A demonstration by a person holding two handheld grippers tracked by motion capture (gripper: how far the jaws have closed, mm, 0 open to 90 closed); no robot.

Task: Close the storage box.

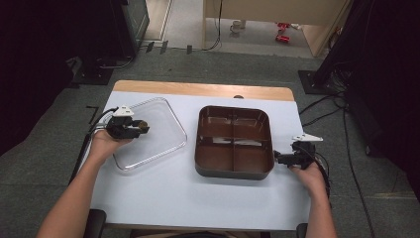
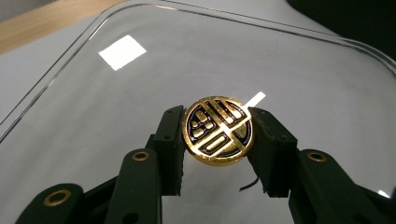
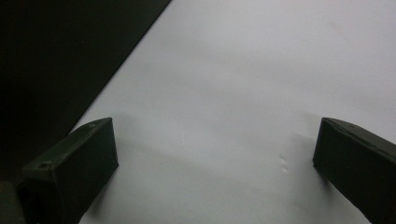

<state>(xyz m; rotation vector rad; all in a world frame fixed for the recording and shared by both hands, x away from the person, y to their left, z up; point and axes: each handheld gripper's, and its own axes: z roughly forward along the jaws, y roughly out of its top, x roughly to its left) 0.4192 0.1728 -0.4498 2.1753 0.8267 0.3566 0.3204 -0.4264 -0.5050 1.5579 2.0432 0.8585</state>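
Already you had the gold medallion [image 2: 218, 131] pinched between the jaws of your left hand-held gripper [image 1: 139, 128] above the clear lid [image 1: 168, 136], while your right hand-held gripper [image 1: 277, 158] sat wide open and empty beside the brown compartment tray [image 1: 234, 171], nothing yet placed inside

The round medallion [image 2: 218, 131] my left gripper [image 2: 215, 140] is pinching is gleaming like polished gold metal, with dark glossy inlay between its raised bars. Under it, the clear plastic lid [image 2: 299, 60] is shining smooth and throwing back a bright square of light. My jaws are looking like matt black plastic with brass-coloured rivets. The brown compartment tray [image 1: 234, 169] is showing a glossy plastic sheen. The tabletop [image 3: 261, 84] is looking matt pale grey, its far edge [image 1: 198, 88] showing bare wood.
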